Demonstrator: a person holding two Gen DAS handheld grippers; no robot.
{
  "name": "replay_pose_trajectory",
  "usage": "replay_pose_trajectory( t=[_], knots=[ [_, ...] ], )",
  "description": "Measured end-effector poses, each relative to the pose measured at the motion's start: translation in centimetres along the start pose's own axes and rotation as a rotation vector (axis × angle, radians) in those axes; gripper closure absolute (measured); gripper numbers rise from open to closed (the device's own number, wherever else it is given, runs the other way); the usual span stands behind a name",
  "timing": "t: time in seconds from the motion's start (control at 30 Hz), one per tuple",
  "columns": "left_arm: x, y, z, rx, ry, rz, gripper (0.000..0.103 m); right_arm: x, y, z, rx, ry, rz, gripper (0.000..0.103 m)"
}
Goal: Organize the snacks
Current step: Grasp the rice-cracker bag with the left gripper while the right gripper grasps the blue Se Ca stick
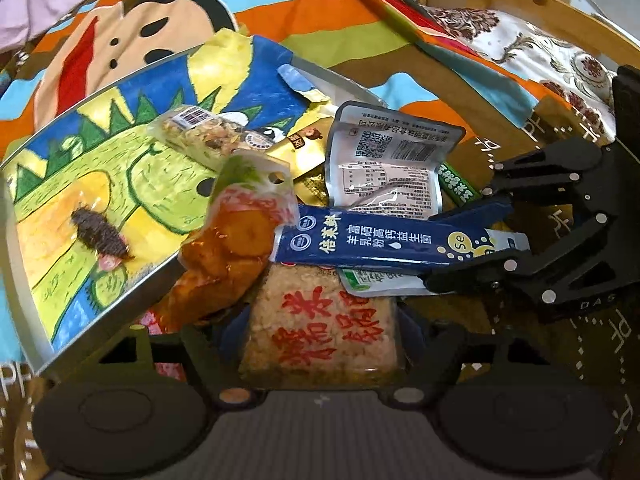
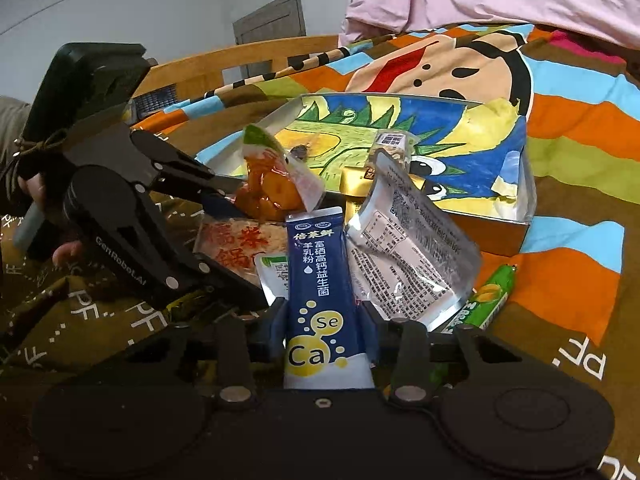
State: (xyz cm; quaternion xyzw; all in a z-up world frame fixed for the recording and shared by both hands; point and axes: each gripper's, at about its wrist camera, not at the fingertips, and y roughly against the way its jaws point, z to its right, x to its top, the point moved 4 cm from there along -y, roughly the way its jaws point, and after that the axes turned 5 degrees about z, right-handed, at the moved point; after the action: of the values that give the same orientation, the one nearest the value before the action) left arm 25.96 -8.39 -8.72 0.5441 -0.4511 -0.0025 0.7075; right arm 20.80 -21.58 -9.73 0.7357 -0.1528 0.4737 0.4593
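The left gripper's (image 1: 320,336) black fingers (image 1: 224,336) stood apart on either side of a clear, square-cornered rice-cracker pack (image 1: 324,332) printed in red; whether their pads pressed it could not be told. Against its left side leaned a glossy orange pouch (image 1: 224,256), and a flat dark-blue milk-powder sachet (image 1: 384,244) lay across its top, reaching to the right gripper (image 1: 460,248), whose thin fingertips closed on it. Behind lay a crinkled silver foil pouch (image 1: 384,168) and a shallow metal-walled tray (image 1: 24,280) lined with a crayon dinosaur drawing. In the right wrist view, the right gripper (image 2: 326,332) pinched the sachet (image 2: 318,280) between its blue-padded fingers (image 2: 370,336), upright on the patchwork quilt (image 2: 580,160); a green sausage stick (image 2: 490,300) lay right.
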Motion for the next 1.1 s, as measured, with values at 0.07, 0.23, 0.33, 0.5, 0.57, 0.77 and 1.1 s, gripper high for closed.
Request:
replay_pose_trajectory(
  t=[0.07, 0.23, 0.33, 0.5, 0.57, 0.77, 1.1],
  knots=[
    [-0.2, 0.4, 0.2, 0.012, 0.015, 0.002, 0.026, 0.1, 0.2, 0.0, -0.010, -0.004, -0.009, 0.063],
    [-1.1, 1.9, 0.6, 0.048, 0.070, 0.003, 0.026, 0.4, 0.9, -0.8, -0.041, 0.029, -0.027, 0.064],
    [-1.2, 1.8, 0.7, 0.069, 0.063, -0.002, 0.024, 0.2, 0.7, -0.9, -0.051, 0.048, -0.038, 0.060],
    [-0.7, 0.8, 1.1, 0.094, 0.007, -0.005, 0.021, -0.4, 0.0, -0.1, -0.015, -0.026, -0.042, 0.057],
    [-0.7, 0.5, 1.3, 0.100, -0.007, 0.001, 0.024, -0.5, -0.1, 0.1, -0.008, -0.054, -0.034, 0.057],
    [-1.6, 1.5, 1.8, 0.129, 0.025, 0.031, 0.027, -0.4, 0.3, -1.0, -0.034, -0.016, -0.033, 0.064],
    [-4.9, 6.0, 2.2, 0.177, 0.229, 0.083, 0.027, -1.0, 3.0, -4.0, -0.131, 0.087, -0.052, 0.068]
  ],
)
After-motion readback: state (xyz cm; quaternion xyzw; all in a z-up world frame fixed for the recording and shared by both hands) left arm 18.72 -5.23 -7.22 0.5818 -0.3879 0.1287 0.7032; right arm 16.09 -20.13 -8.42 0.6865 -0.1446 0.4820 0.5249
